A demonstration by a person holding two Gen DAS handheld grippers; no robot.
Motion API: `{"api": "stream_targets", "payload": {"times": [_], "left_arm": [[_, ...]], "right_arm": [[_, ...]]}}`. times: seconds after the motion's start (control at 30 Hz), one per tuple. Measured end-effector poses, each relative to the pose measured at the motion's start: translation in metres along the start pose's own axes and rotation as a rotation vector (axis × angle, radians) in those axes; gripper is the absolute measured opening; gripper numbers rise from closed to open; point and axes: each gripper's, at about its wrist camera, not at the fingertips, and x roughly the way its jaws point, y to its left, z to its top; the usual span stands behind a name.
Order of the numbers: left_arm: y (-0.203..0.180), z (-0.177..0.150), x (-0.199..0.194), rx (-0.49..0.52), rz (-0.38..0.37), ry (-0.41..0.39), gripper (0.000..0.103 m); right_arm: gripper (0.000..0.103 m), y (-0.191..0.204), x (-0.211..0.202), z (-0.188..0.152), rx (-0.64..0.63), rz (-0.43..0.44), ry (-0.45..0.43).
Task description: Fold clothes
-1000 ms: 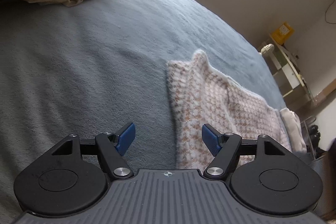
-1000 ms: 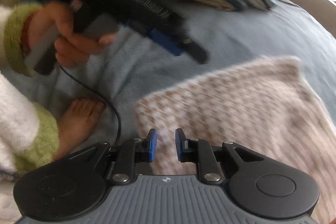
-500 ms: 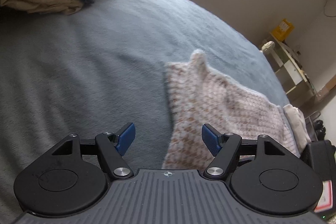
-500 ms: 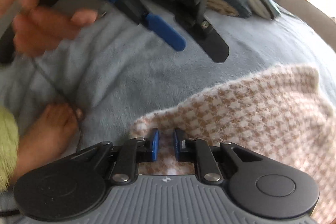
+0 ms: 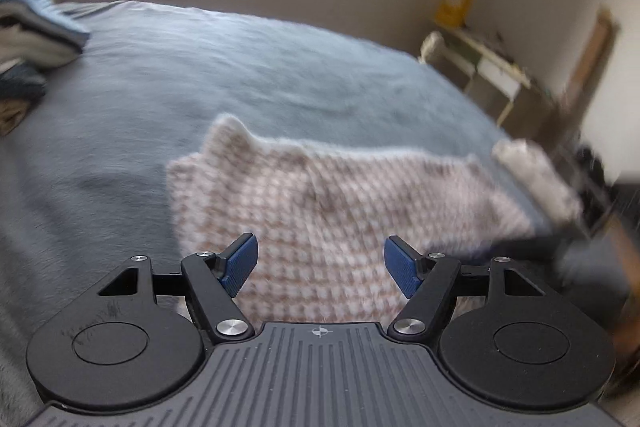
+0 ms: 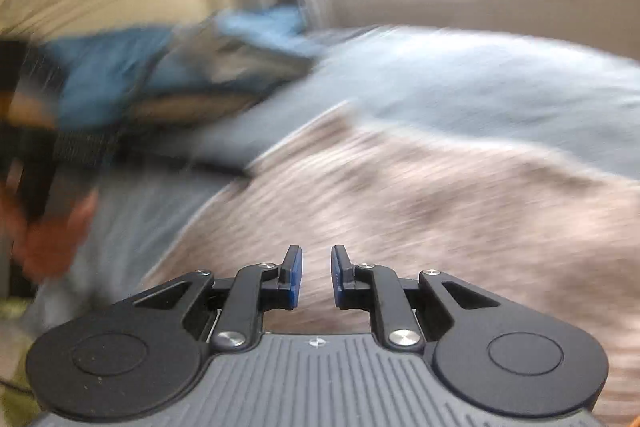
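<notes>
Now, garment: a fuzzy pink-and-tan houndstooth knit sweater (image 5: pixel 320 195) lies flat on the grey-blue plush bedspread (image 5: pixel 200 75), mid-bed, one pale cuff (image 5: pixel 536 179) trailing toward 3 o'clock in the left wrist view.
Pile: a heap of folded blue and beige clothes (image 5: pixel 32 47) sits at 10 o'clock, well apart from the sweater.
Step in hand: by my judgement, both tools are lining up over the near hem to start a fold — nothing is lifted yet.
How to do it well: take the hem at two points well spread, bite through both layers of knit, lift evenly and carry the edge toward 12 o'clock so the far edge meets square; the fluffy yarn looks likely to slip from a shallow pinch.
Left gripper (image 5: pixel 320 267): jaws spread wide, blue pads clear of the cloth, empty, hovering above the sweater's near part.
Right gripper (image 6: pixel 316 275): jaws drawn in to a narrow slot, with only a slight wavering of that gap just lately — nothing is seen between the pads, so it grasps nothing; the sweater (image 6: pixel 440 207) lies below it, heavily blurred.
Person: a hand (image 6: pixel 48 235) holding the other tool shows at 9 o'clock in the right wrist view.
</notes>
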Motion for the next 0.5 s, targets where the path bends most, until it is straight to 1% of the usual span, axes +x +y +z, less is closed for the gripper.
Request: {"api": "stream_targets", "payload": {"times": [0.07,0.1,0.13,0.17,0.2,0.23,0.27,0.3,0.37,0.43,0.47,0.5], "left_arm": [[-0.002,-0.007,0.016,0.03,0.081,0.041,0.07],[0.0,-0.011,0.024,0.03,0.127,0.066,0.069],[0.003,-0.013,0.029,0.017,0.158,0.078,0.069],[0.007,-0.014,0.03,-0.001,0.164,0.072,0.069],[0.008,-0.014,0.029,-0.016,0.162,0.066,0.07],[0.009,-0.013,0.029,-0.023,0.161,0.064,0.07],[0.009,-0.013,0.029,-0.031,0.16,0.062,0.07],[0.01,-0.012,0.03,-0.032,0.162,0.062,0.07],[0.009,-0.013,0.031,-0.018,0.174,0.064,0.071],[0.007,-0.013,0.03,-0.014,0.185,0.063,0.071],[0.008,-0.013,0.03,-0.018,0.189,0.064,0.071],[0.008,-0.011,0.031,-0.029,0.192,0.064,0.071]], "right_arm": [[0.016,-0.014,-0.017,0.001,0.001,-0.104,-0.056],[0.016,-0.022,-0.023,0.0,0.004,-0.156,-0.069],[0.016,-0.03,-0.028,0.0,0.008,-0.209,-0.074],[0.016,-0.039,-0.028,-0.003,0.014,-0.27,-0.055],[0.016,-0.048,-0.023,-0.009,0.025,-0.337,-0.018],[0.017,-0.058,-0.016,-0.017,0.041,-0.383,0.023],[0.016,-0.07,-0.007,-0.027,0.068,-0.395,0.067],[0.016,-0.077,-0.002,-0.033,0.088,-0.4,0.089],[0.016,-0.079,-0.005,-0.034,0.104,-0.393,0.065],[0.016,-0.079,-0.008,-0.027,0.121,-0.38,0.049],[0.016,-0.08,-0.011,-0.022,0.128,-0.382,0.03],[0.016,-0.081,-0.018,-0.018,0.131,-0.399,-0.009]]}}
